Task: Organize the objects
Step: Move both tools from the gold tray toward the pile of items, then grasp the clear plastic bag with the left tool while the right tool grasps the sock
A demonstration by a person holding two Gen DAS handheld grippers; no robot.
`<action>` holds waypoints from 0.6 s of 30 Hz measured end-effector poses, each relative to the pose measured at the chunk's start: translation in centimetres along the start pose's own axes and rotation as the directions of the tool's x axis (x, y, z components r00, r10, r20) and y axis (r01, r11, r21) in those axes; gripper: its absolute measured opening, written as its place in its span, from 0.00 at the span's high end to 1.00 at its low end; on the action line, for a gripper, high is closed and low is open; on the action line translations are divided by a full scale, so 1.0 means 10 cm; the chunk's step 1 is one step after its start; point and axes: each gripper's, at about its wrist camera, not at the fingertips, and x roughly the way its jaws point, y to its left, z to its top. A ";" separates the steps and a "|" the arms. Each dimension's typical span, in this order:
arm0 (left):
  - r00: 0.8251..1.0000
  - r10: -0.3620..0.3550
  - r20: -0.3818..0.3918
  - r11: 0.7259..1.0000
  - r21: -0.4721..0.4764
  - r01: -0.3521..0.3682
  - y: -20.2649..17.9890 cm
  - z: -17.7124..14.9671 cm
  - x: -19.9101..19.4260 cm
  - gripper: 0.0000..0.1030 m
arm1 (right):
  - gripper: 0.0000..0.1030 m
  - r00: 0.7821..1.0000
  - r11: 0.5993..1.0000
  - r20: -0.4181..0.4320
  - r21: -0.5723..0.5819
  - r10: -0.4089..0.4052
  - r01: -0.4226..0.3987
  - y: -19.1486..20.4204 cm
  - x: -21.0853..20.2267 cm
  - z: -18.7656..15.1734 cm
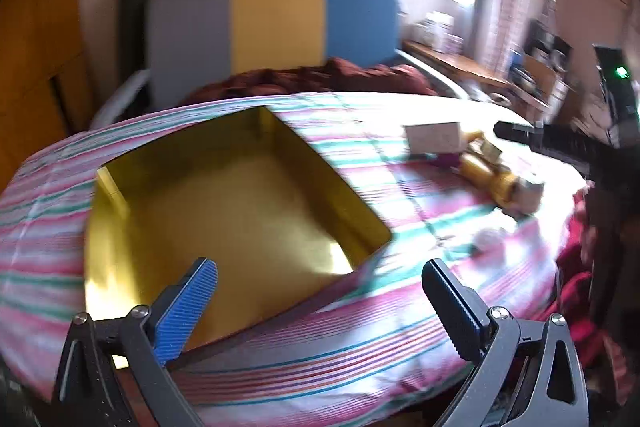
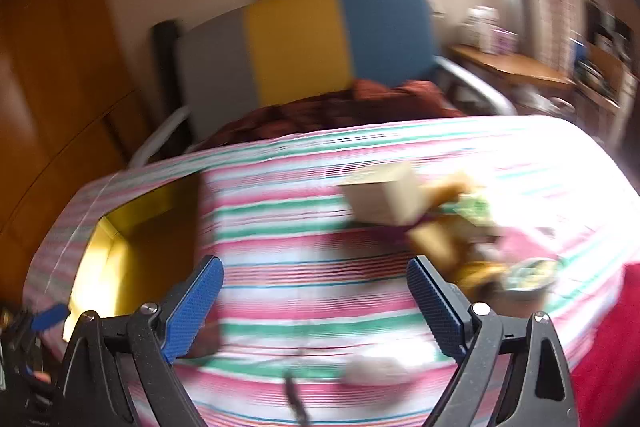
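A gold tin box [image 1: 224, 211] sits open and empty on the striped bedsheet, at the left in the right wrist view [image 2: 132, 239]. My left gripper [image 1: 320, 291] is open over its near right corner. A heap of small items lies to the right: a white carton [image 1: 434, 137], yellow bottles [image 1: 488, 175] and a small grey box [image 1: 528, 193]. In the blurred right wrist view the carton [image 2: 384, 199] and the heap [image 2: 472, 239] lie ahead and right of my open, empty right gripper [image 2: 316, 291]. That gripper shows as a dark shape at the right of the left wrist view [image 1: 560, 143].
A grey, yellow and blue headboard [image 1: 276, 23] and a dark red blanket [image 1: 320, 79] are at the far end of the bed. A wooden wardrobe [image 2: 48, 87] stands left. A cluttered desk [image 1: 472, 67] is at the right. Red cloth [image 2: 612, 327] lies at the bed's right edge.
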 end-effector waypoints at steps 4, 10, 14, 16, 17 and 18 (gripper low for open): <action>0.995 -0.092 -0.033 0.994 0.058 0.094 -0.21 0.11 0.19 0.00 | 0.08 0.995 0.990 0.010 0.100 -0.104 0.102 -0.59 -0.12 0.07; 0.969 -0.220 -0.110 0.961 0.149 0.235 -0.72 0.24 0.55 0.00 | 0.08 0.985 0.964 -0.010 0.204 -0.173 0.171 -1.19 -0.20 0.10; 0.961 -0.232 -0.151 0.935 0.238 0.263 -1.10 0.28 0.78 0.00 | 0.08 0.984 0.952 -0.033 0.251 -0.174 0.177 -1.44 -0.18 0.06; 0.956 -0.236 -0.172 0.925 0.262 0.276 -1.26 0.32 0.91 0.00 | 0.08 0.984 0.947 -0.048 0.267 -0.170 0.176 -1.51 -0.15 0.02; 0.954 -0.236 -0.187 0.923 0.265 0.280 -1.31 0.33 0.98 0.00 | 0.08 0.984 0.946 -0.053 0.273 -0.167 0.176 -1.54 -0.14 0.00; 0.948 -0.240 -0.208 0.921 0.260 0.290 -1.37 0.34 1.06 0.00 | 0.08 0.985 0.946 -0.058 0.275 -0.162 0.171 -1.56 -0.12 -0.02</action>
